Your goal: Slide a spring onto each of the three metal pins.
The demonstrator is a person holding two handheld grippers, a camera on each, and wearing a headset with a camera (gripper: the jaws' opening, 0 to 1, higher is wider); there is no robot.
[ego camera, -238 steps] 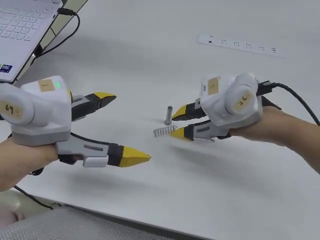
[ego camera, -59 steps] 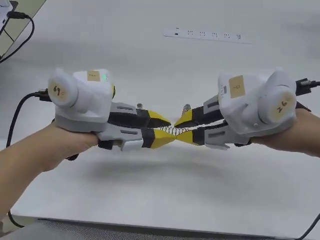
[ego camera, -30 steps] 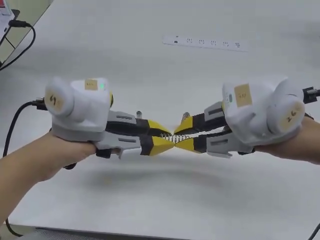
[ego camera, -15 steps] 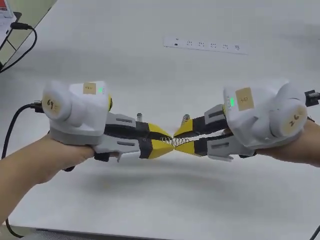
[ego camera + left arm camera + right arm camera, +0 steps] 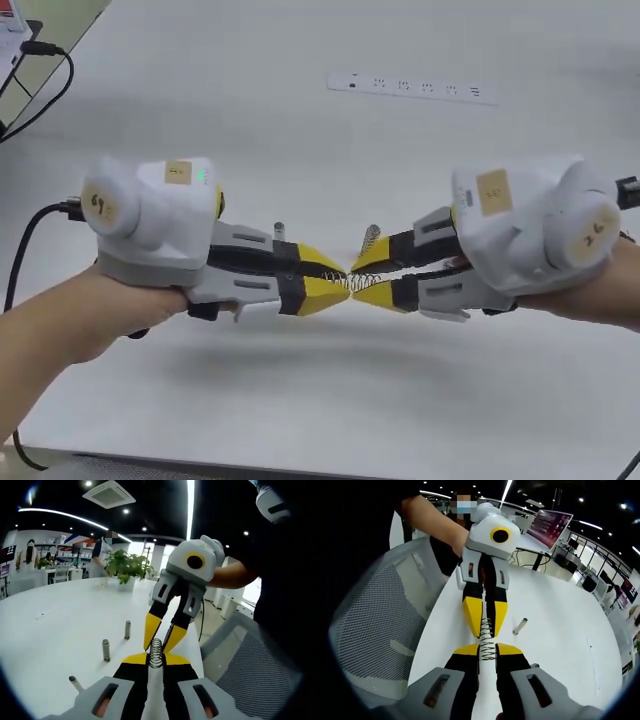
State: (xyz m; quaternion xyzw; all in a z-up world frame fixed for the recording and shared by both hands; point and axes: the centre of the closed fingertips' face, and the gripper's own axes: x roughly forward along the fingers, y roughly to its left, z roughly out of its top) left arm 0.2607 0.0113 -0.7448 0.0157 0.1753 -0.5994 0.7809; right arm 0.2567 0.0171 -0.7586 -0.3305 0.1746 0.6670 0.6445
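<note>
Pinching one coiled wire spring (image 5: 350, 282), left gripper (image 5: 330, 281) (sticker "69") and right gripper (image 5: 365, 276) both clamped on its ends.

Noted yellow tips, black jaws and white-and-grey shells on left gripper (image 5: 336, 281) and right gripper (image 5: 362, 280) — silver coils on spring (image 5: 487, 639), plain white on table (image 5: 300, 130) and power strip (image 5: 410, 87), black on cable (image 5: 25, 250).

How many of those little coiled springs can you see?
3. One thin coiled metal spring is pinched between the left gripper and right gripper; a second spring and a third spring stand upright on the white table. Others may be hidden behind the grippers.
</note>
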